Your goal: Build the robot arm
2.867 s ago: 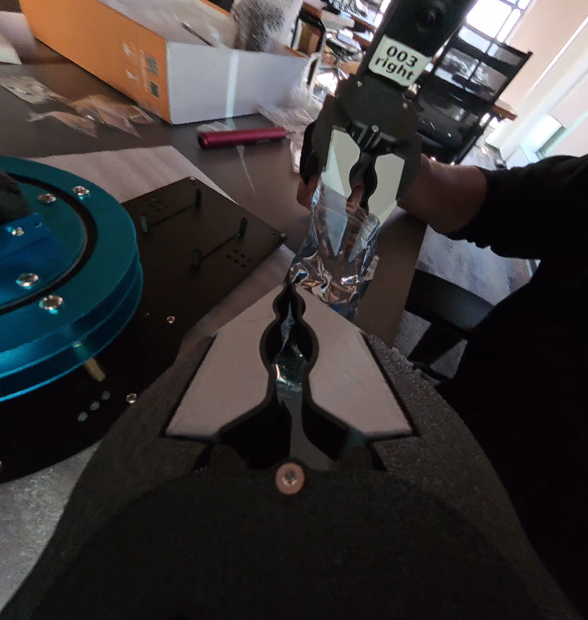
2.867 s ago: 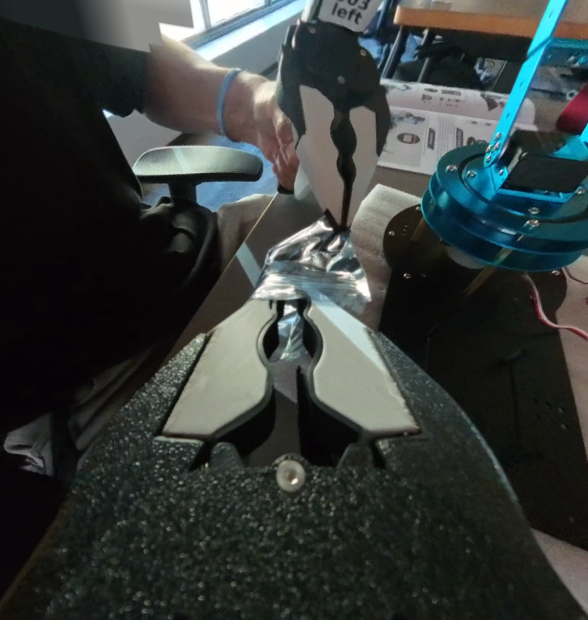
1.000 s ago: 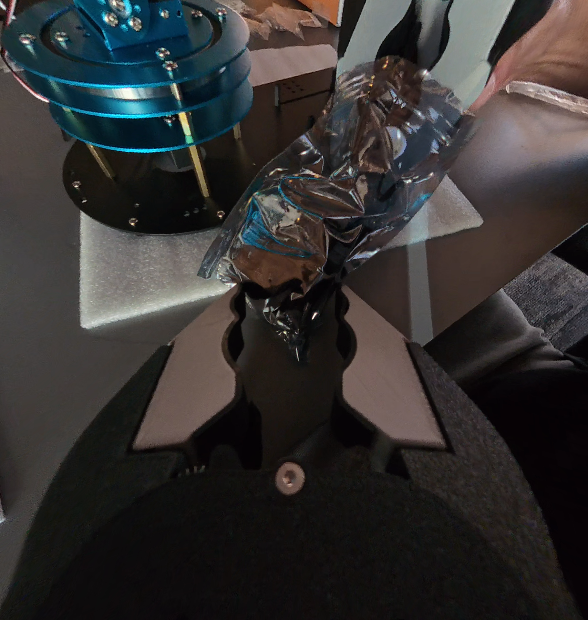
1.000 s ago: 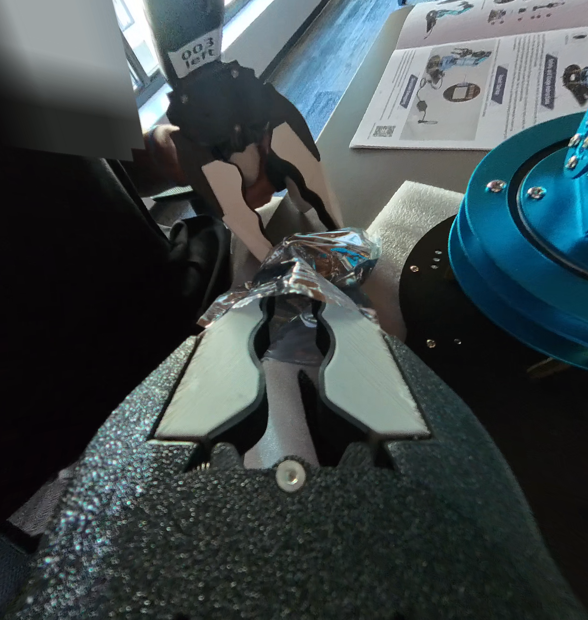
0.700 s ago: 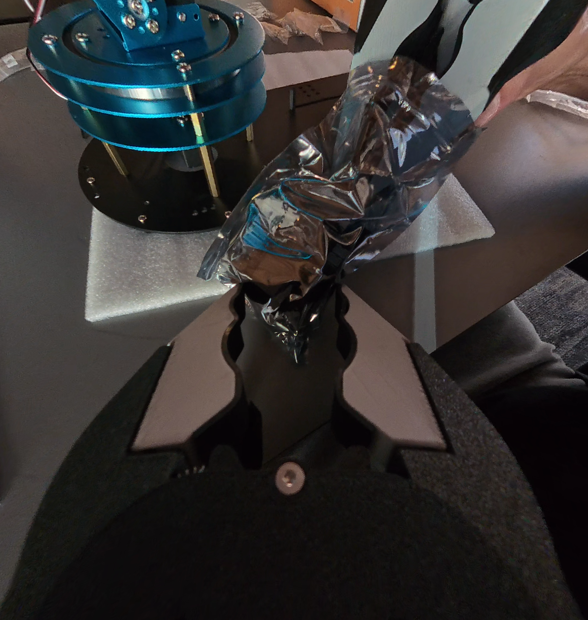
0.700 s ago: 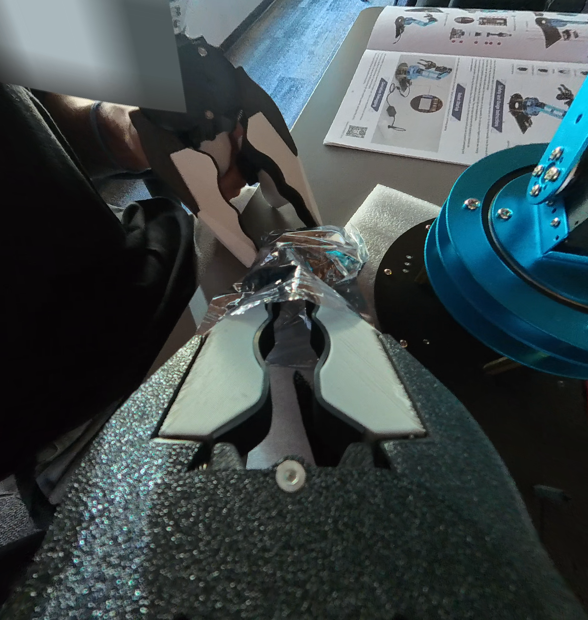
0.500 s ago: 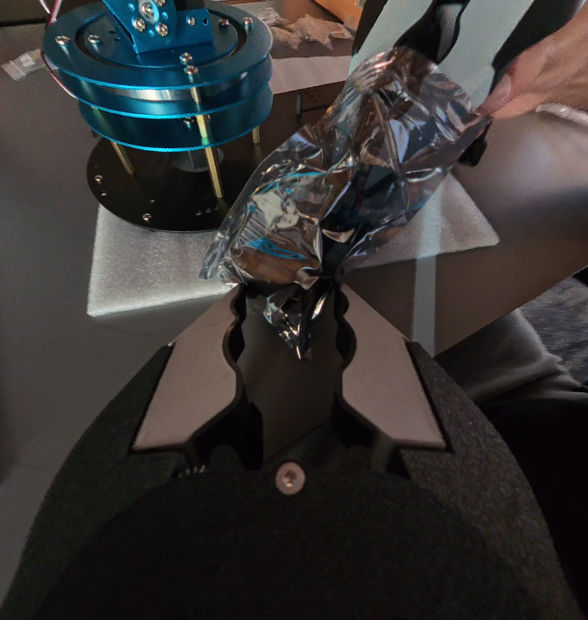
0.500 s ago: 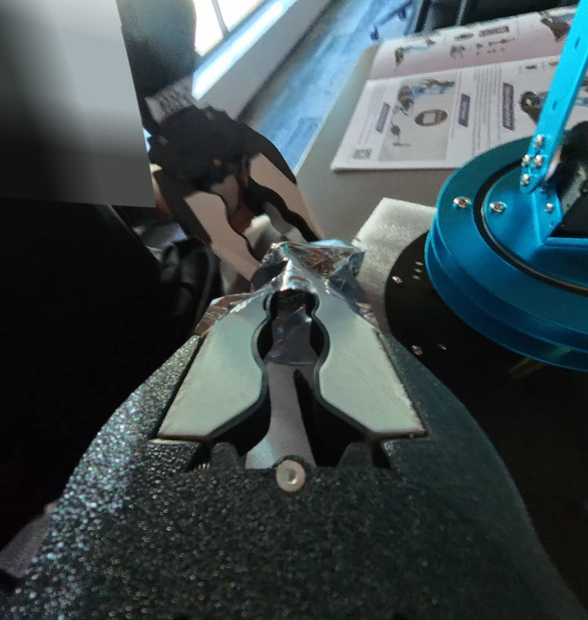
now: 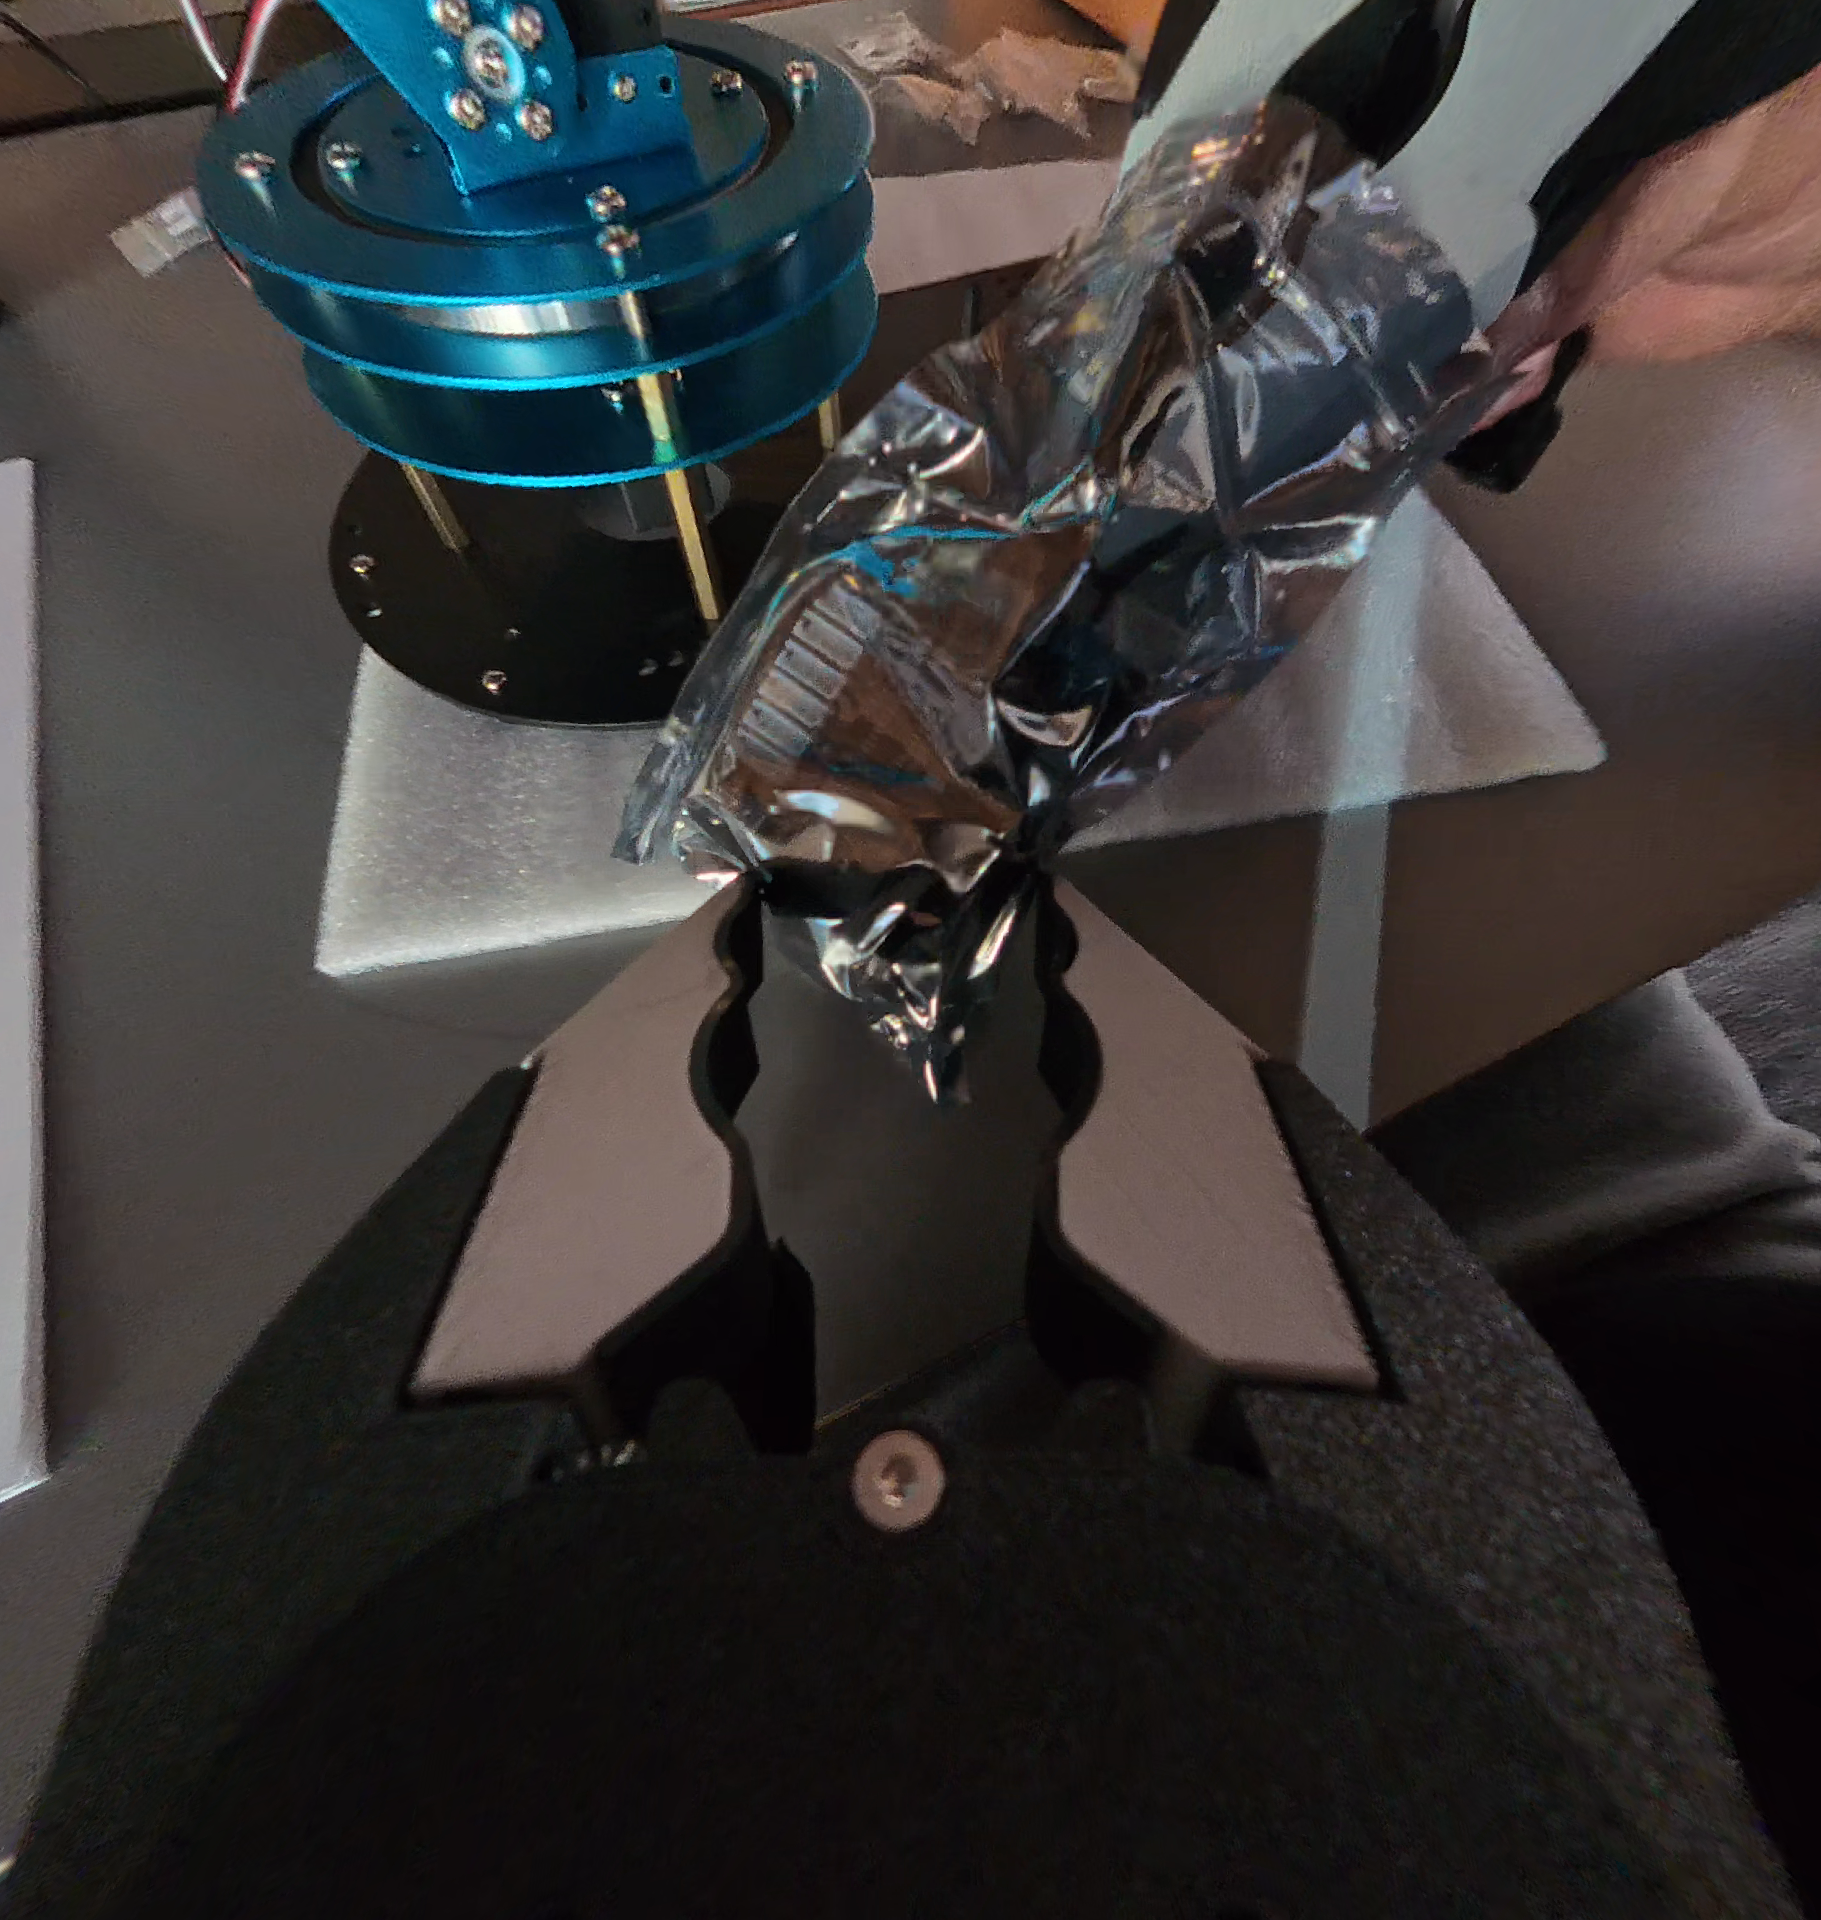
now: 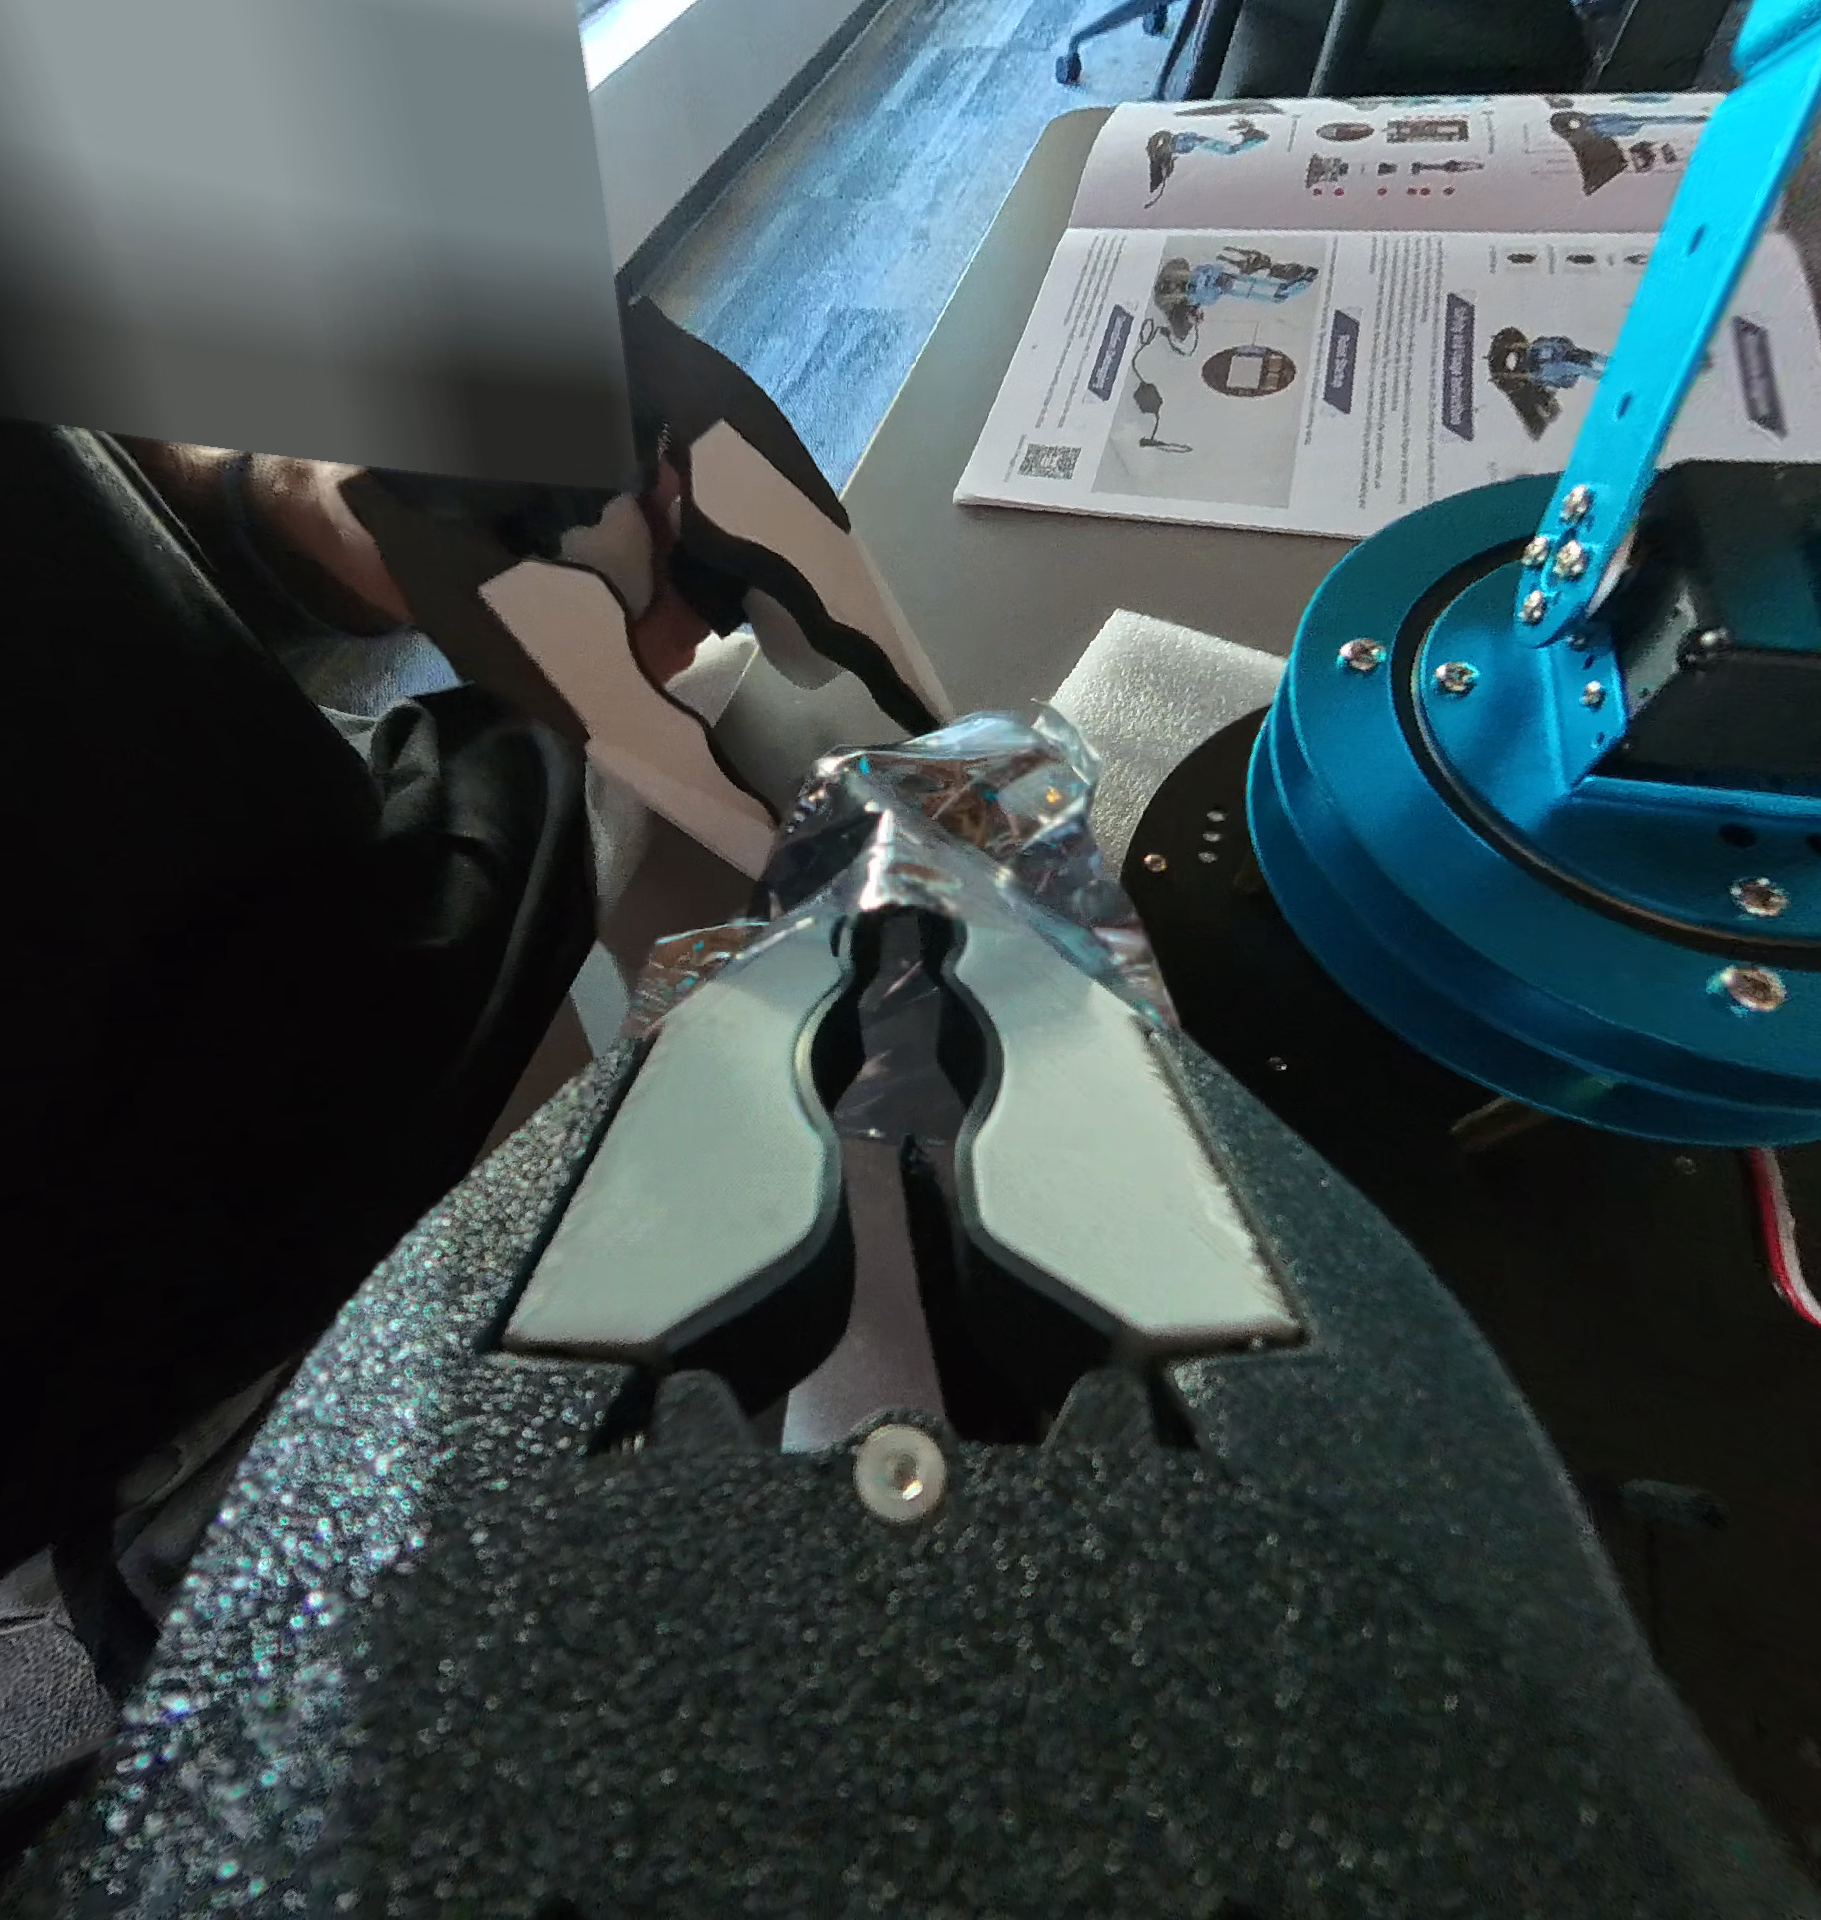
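The silver foil bag [image 9: 1041,582] hangs in the air between my two grippers, clear of the surface [image 9: 158,831]. Its long axis runs from my left gripper [image 9: 890,914] up and away toward my right gripper [image 10: 901,925], on a diagonal as the left wrist view has it.

My right gripper is pressed together on one crumpled end of the bag; foil bunches over both fingertips and a strip of it shows in the narrow gap behind them. My left gripper is spread wide. The bag's other end lies at its fingertips, and a twisted tail of foil hangs down into the gap without being pinched. The left gripper is therefore the nearer free one, directly in line with that end.

Just beyond the bag a blue disc assembly [image 9: 542,270] stands on brass posts above a black round base [image 9: 532,623], which rests on a white foam sheet [image 9: 490,831]. A red wire [image 10: 1810,1278] trails beside it.

An open printed manual [image 10: 1332,343] lies farther off on the surface; it bears pictures and text, which I do not report. No brand mark shows on the bag.
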